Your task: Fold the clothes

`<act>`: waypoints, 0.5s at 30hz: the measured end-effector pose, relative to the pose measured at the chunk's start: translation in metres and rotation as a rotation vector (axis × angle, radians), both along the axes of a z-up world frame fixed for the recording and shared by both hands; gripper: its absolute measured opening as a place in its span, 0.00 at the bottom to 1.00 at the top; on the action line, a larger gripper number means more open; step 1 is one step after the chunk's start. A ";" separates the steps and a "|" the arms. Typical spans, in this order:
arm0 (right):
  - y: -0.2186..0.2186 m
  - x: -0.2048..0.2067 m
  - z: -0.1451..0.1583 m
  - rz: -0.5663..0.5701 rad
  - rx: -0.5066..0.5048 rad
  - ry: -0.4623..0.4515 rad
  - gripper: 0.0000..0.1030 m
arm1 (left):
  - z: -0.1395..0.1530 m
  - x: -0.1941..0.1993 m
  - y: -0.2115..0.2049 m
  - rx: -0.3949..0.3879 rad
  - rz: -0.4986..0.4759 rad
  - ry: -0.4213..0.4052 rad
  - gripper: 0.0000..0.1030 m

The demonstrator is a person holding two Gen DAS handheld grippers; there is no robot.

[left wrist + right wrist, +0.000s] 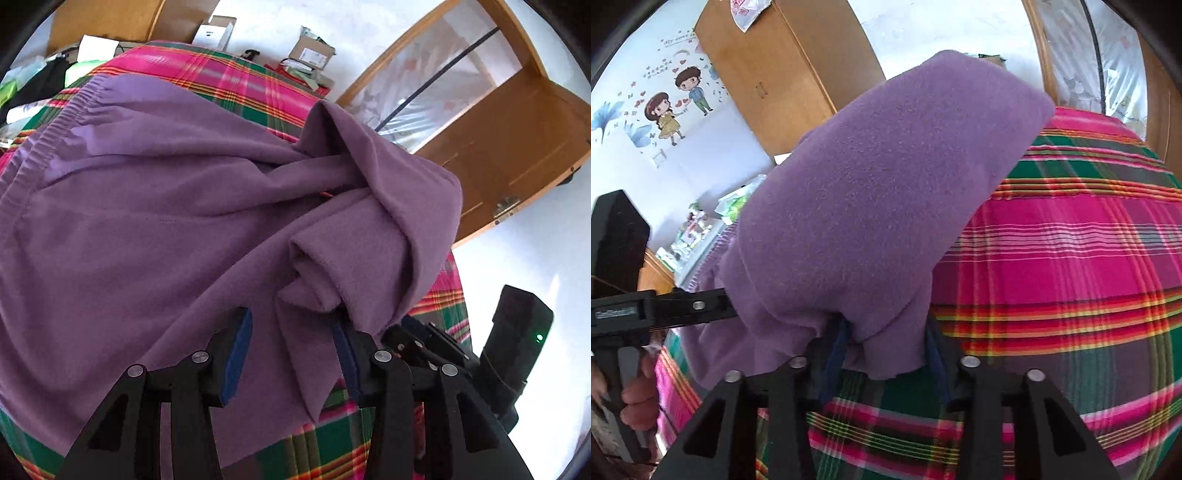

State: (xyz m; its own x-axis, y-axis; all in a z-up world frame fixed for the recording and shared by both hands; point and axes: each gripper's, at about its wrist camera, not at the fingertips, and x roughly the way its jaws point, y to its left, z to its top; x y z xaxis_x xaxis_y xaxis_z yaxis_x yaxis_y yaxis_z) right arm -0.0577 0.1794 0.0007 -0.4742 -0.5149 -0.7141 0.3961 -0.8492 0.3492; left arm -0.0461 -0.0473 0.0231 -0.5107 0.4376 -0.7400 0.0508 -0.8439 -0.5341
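plaid bedcover [1071, 240] underneath — purple fleece garment [147, 221] runs away from both claws; left gripper [293, 350] spread, right gripper [886, 354] spread round its hem.

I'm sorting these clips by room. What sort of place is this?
Probably a bedroom at home: a purple fleece garment lies on a plaid bedsheet, a wooden wardrobe stands against the wall, and cartoon wall stickers decorate it.

Purple fleece garment [166, 221] on pink, green and red plaid cloth [1071, 240].
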 end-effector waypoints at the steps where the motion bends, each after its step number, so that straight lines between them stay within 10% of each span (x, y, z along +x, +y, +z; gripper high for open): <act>1: 0.000 0.000 0.000 0.007 -0.008 -0.002 0.30 | 0.000 -0.001 0.001 -0.001 0.001 0.001 0.45; 15: 0.028 0.022 0.033 -0.021 -0.108 0.077 0.16 | 0.012 0.002 0.011 0.013 0.028 0.073 0.13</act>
State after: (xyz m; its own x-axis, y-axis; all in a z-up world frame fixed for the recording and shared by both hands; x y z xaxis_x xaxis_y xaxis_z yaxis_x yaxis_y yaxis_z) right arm -0.0352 0.2070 0.0340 -0.5369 -0.5764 -0.6160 0.4080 -0.8165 0.4084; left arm -0.0446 -0.0364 0.0355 -0.5752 0.4322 -0.6945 0.0343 -0.8355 -0.5484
